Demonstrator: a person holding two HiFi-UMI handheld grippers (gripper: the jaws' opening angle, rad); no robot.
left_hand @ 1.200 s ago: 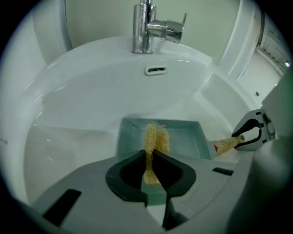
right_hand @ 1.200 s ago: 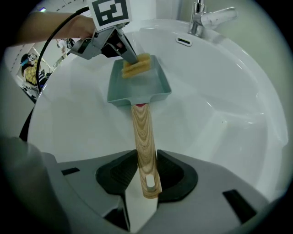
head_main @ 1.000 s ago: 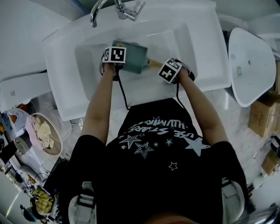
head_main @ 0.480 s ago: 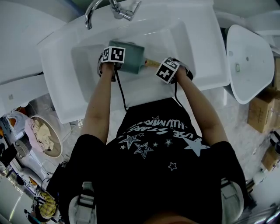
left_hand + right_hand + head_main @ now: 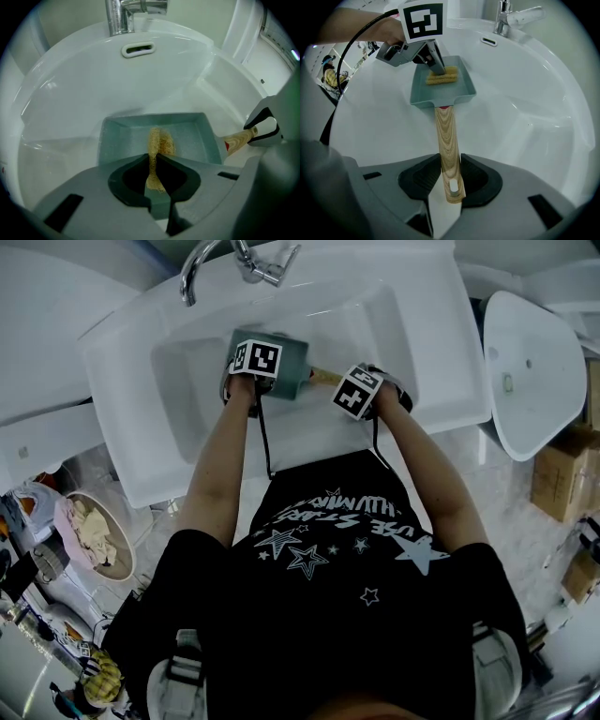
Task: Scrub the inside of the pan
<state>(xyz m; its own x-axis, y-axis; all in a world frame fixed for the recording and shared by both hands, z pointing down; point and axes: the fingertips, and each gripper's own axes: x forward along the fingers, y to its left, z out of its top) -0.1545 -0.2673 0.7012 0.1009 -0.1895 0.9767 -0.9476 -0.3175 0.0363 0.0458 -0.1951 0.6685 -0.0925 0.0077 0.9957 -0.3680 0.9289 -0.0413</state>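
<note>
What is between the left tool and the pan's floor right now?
A yellow scrub pad, pinched in the left tool, its lower end on the green pan's floor. The left gripper view shows it plainly.

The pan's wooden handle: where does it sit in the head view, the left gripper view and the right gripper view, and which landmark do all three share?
Head view: wooden handle, a short stub above centre, right of the teal pan.
Left gripper view: handle at the right edge, leaving the pan's corner.
Right gripper view: handle at centre, running down into the right tool, shut on it.
Shared landmark: the faucet, top of each view.
</note>
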